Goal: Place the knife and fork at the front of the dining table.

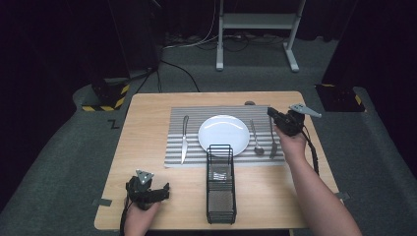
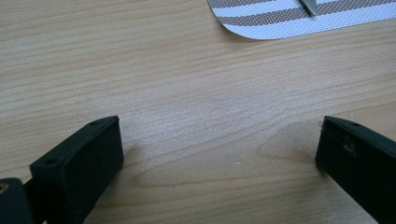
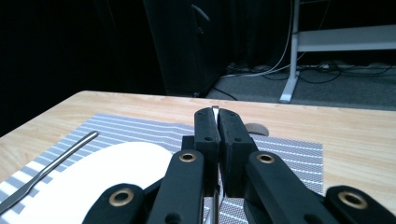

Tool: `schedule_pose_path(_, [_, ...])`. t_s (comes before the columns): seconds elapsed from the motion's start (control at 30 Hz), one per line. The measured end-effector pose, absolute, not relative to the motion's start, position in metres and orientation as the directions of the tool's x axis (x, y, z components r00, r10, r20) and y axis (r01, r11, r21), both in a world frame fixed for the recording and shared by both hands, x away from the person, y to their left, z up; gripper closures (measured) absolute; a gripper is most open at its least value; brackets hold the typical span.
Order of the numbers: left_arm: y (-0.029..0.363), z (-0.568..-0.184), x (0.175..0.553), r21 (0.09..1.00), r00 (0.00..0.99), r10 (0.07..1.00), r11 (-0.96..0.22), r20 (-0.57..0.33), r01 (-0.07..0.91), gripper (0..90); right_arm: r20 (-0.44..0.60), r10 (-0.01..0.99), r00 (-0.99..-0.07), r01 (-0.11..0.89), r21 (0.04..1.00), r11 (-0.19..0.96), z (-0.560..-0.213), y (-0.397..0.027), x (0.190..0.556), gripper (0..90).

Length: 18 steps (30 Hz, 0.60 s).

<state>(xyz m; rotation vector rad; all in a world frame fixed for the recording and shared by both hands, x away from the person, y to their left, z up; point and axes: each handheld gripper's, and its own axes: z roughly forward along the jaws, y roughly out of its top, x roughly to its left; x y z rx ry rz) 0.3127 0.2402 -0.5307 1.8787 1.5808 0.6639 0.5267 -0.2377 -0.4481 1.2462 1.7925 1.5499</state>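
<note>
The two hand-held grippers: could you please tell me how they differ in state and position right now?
The left hand-held gripper has its jaws wide apart with nothing between them; the right hand-held gripper is shut on a thin metal utensil handle. The left sits at the near table edge over bare wood; the right is raised over the striped placemat, right of the plate. Both are black and hand-held.

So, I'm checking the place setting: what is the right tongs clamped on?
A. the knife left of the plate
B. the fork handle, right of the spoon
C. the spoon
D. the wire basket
B: in the right gripper view the right tongs are shut on a thin metal handle, and the high view shows them at the far end of the fork, right of the spoon.
</note>
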Motion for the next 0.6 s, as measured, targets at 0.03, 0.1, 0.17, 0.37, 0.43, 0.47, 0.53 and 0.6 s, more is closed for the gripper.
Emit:
schedule_pose_path(0.03, [0.24, -0.531, 0.313, 0.711, 0.17, 0.985, -0.119, -0.001, 0.693, 0.9, 0.209, 0.852, -0.479, 0.327, 0.944, -0.048, -0.448, -0.238, 0.528, 87.4])
schedule_pose_path(0.1, [0.24, -0.531, 0.313, 0.711, 0.169, 0.986, -0.119, -0.001, 0.693, 0.7, 0.214, 0.858, -0.466, 0.331, 0.942, -0.055, -0.451, -0.237, 0.532, 87.3])
schedule_pose_path(0.17, [0.24, -0.531, 0.313, 0.71, 0.17, 0.986, -0.119, -0.001, 0.694, 0.7, 0.219, 0.862, -0.457, 0.334, 0.94, -0.062, -0.455, -0.235, 0.537, 87.2])
schedule_pose_path(0.37, [0.241, -0.531, 0.313, 0.711, 0.171, 0.985, -0.118, -0.004, 0.693, 0.4, 0.245, 0.875, -0.417, 0.365, 0.927, -0.086, -0.466, -0.231, 0.551, 86.8])
schedule_pose_path(0.43, [0.24, -0.531, 0.314, 0.711, 0.169, 0.986, -0.116, -0.004, 0.693, 0.4, 0.26, 0.875, -0.408, 0.381, 0.919, -0.095, -0.47, -0.232, 0.556, 86.8])
schedule_pose_path(0.47, [0.24, -0.531, 0.314, 0.71, 0.171, 0.985, -0.117, -0.004, 0.695, 0.3, 0.265, 0.876, -0.403, 0.388, 0.916, -0.099, -0.471, -0.232, 0.558, 86.8])
schedule_pose_path(0.53, [0.241, -0.531, 0.314, 0.711, 0.173, 0.985, -0.115, -0.01, 0.693, 0.4, 0.28, 0.875, -0.395, 0.402, 0.909, -0.109, -0.474, -0.233, 0.561, 86.8])
schedule_pose_path(0.6, [0.241, -0.531, 0.315, 0.712, 0.175, 0.984, -0.118, -0.008, 0.692, 0.6, 0.273, 0.88, -0.389, 0.408, 0.908, -0.101, -0.475, -0.233, 0.563, 86.6])
